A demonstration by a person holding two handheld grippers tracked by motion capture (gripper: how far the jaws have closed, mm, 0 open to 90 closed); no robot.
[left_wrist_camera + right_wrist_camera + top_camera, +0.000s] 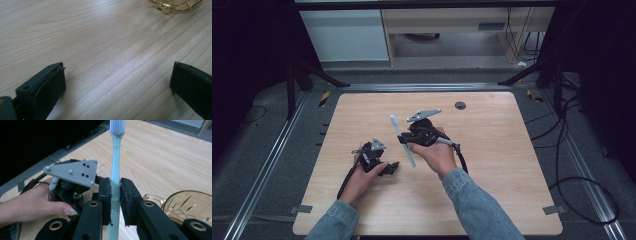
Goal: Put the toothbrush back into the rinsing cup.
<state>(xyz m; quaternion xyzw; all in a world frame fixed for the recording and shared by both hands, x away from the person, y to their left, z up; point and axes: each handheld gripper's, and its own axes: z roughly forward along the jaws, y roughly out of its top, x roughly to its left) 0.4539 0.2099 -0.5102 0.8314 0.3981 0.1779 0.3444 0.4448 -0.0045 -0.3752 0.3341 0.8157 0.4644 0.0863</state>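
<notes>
- Two hand-held grippers: right hand-held gripper (115, 195) clamps the toothbrush (115, 165) mid-handle above the worktop (492, 150); left hand-held gripper (117, 82) released, low over bare wood.
- We judge the slim handle could pivot or slip between the pads.
- Amber glass cup (190, 205) lies near; a swing might knock it.

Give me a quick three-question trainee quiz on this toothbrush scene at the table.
1. True or false: the right gripper has its jaws shut on the toothbrush.
2. Which end of the toothbrush points away from the right gripper's body: A) the bristle head, B) the handle end?
3. Fill in: the left gripper has its jaws ____ over the wooden table.

Key: 1 true; 2 A; 3 open. The right gripper view also shows an amber glass cup beside the jaws.
</notes>
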